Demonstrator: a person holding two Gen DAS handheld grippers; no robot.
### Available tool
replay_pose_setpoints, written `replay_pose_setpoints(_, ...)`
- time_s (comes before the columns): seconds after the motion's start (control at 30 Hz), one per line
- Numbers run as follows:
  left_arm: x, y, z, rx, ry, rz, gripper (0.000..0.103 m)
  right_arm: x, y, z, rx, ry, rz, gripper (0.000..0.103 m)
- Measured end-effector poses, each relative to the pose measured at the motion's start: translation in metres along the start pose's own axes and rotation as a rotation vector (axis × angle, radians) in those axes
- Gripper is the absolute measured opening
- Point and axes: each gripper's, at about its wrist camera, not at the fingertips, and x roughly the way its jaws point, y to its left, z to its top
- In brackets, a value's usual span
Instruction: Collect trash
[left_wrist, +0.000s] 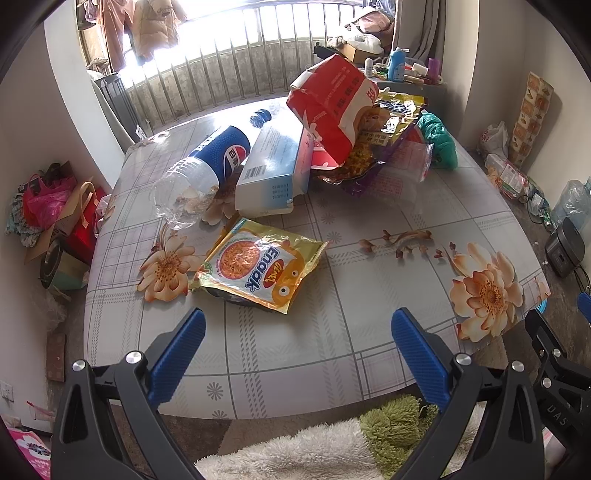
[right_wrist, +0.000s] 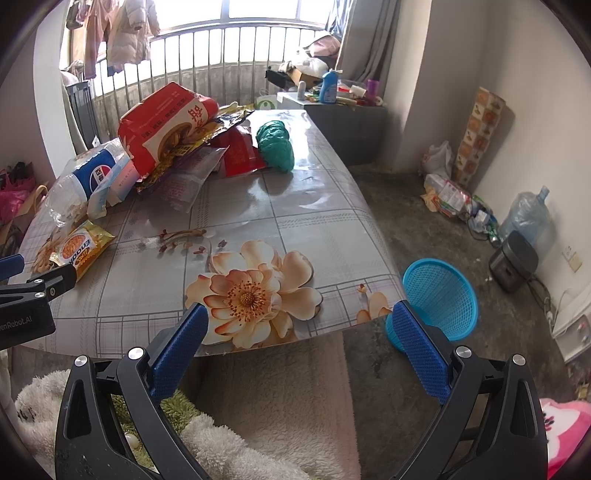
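A gold Enaak snack packet (left_wrist: 258, 264) lies flat on the flowered table (left_wrist: 332, 350), just ahead of my open left gripper (left_wrist: 298, 325), which holds nothing. Behind the packet lie an empty Pepsi bottle (left_wrist: 207, 166) on its side, a white and blue box (left_wrist: 273, 162), a red and white bag (left_wrist: 332, 107), more wrappers (left_wrist: 369, 162) and a green plastic bag (left_wrist: 439, 140). My right gripper (right_wrist: 300, 321) stands open and empty over the table's near right corner. A blue mesh bin (right_wrist: 439, 299) stands on the floor right of the table.
The left gripper's body (right_wrist: 26, 295) shows at the right wrist view's left edge. A water jug (right_wrist: 524, 218), a black appliance (right_wrist: 513, 262) and bags (right_wrist: 447, 192) line the right wall. Bags and boxes (left_wrist: 55, 221) crowd the floor at left. A fluffy cloth (right_wrist: 240, 454) lies below.
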Motion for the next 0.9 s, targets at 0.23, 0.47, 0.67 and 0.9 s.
replay_pose_setpoints(0.23, 0.001, 0.002, -0.001, -0.006, 0.004, 0.002, 0.099, -0.001, 0.000, 0.001, -0.002, 0.002, 0.000, 0.095)
replay_pose_setpoints(0.47, 0.008, 0.005, 0.000, -0.009, 0.026, 0.000, 0.099, -0.003, -0.001, 0.003, -0.003, 0.005, 0.002, 0.095)
replay_pose_setpoints(0.67, 0.019, 0.011, -0.001, -0.020, 0.061, -0.008, 0.099, 0.010, 0.006, 0.011, -0.017, 0.032, 0.003, 0.095)
replay_pose_setpoints(0.9, 0.027, 0.019, 0.000, -0.035, 0.083, -0.007, 0.099, 0.020, 0.021, 0.017, -0.033, 0.042, 0.018, 0.095)
